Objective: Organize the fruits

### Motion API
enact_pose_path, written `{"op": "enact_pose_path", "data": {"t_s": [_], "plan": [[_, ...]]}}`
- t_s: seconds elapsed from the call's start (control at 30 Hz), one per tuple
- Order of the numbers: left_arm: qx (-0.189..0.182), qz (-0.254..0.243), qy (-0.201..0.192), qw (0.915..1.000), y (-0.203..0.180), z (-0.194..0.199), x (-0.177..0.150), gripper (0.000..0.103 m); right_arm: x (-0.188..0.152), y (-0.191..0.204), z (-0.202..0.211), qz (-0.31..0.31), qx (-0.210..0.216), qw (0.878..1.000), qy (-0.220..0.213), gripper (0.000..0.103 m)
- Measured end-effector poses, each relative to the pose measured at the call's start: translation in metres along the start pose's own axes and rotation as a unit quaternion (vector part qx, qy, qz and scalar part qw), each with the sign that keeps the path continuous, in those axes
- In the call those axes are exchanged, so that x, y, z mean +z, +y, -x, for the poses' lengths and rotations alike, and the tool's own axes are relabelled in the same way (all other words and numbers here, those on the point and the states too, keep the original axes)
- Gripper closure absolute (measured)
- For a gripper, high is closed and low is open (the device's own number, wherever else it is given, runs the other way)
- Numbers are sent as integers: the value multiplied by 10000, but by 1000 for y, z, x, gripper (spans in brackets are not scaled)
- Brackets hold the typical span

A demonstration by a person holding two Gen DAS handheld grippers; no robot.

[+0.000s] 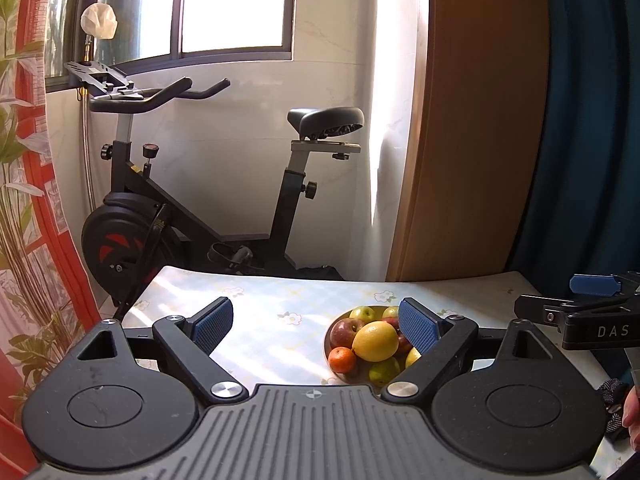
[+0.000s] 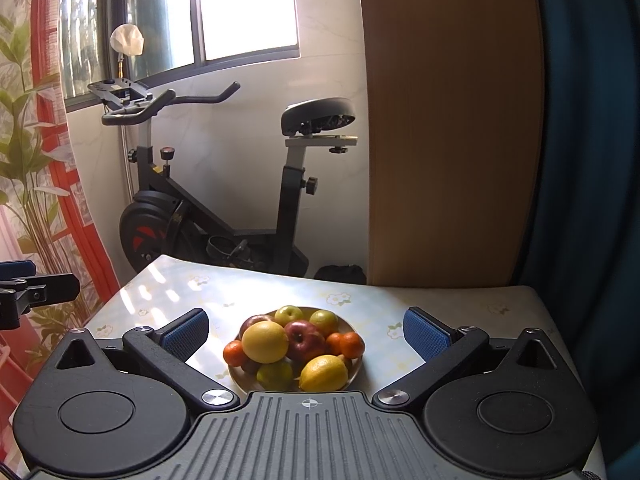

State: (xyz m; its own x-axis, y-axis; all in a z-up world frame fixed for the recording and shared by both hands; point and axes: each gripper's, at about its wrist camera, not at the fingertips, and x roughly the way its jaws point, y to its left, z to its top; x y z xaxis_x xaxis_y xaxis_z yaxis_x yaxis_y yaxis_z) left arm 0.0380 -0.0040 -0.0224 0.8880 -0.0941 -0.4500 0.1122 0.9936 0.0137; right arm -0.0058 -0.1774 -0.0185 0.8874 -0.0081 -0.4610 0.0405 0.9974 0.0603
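Note:
A tan plate (image 2: 357, 365) piled with fruit stands on the table. The pile holds a big yellow citrus (image 2: 265, 342), a red apple (image 2: 305, 339), a lemon (image 2: 324, 373), mandarins (image 2: 234, 353), green apples (image 2: 291, 314) and a green fruit (image 2: 275, 374). My right gripper (image 2: 305, 322) hangs open in front of the plate, its blue pads (image 2: 186, 334) wide apart and bare. In the left wrist view the plate (image 1: 327, 342) lies right of centre, partly hidden by the right finger. My left gripper (image 1: 316, 322) is open over bare cloth, holding nothing.
The table (image 2: 460, 320) carries a pale flowered cloth. Behind its far edge stands a black exercise bike (image 1: 192, 200), with a wooden panel (image 1: 480, 120) and a blue curtain (image 1: 592, 120) at the right. A red leaf-print curtain (image 1: 24, 200) hangs at the left. A hand (image 1: 633, 412) shows at the right edge.

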Motion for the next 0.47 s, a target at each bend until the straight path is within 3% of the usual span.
{"op": "enact_pose_path", "data": {"t_s": [0.47], "plan": [[-92,-7,14,10000,1,-1,0,11,0,0,0,-1,-4,10000,-9,0]]}}
